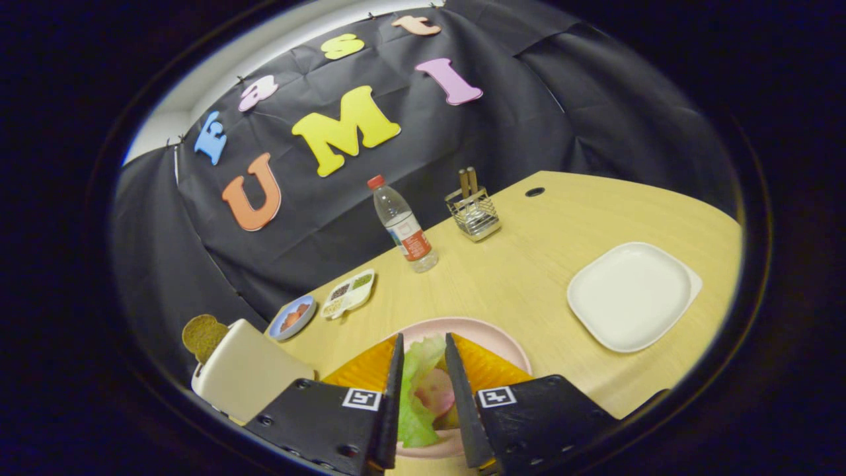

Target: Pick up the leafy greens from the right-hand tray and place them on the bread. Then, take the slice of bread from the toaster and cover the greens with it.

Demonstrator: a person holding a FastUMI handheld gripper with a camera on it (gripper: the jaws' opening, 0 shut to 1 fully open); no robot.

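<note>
The gripper [423, 370] holds pale green leafy greens [418, 390] between both fingers, above orange-brown bread [492, 367] on a round pink plate [509, 340] at the wooden table's [529, 264] near edge. Left of it, a cream toaster [248, 377] holds a brown bread slice [203, 336]. Farther right lies an empty white square tray [631, 294]; a clear plastic water bottle [404, 225] stands at the far edge.

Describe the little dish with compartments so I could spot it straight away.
Start at the water bottle standing near the wooden table's far edge. Nearer the toaster lies a small white divided dish, beside a round blue saucer. Unlike its neighbours, its several compartments hold different seasonings.
</note>
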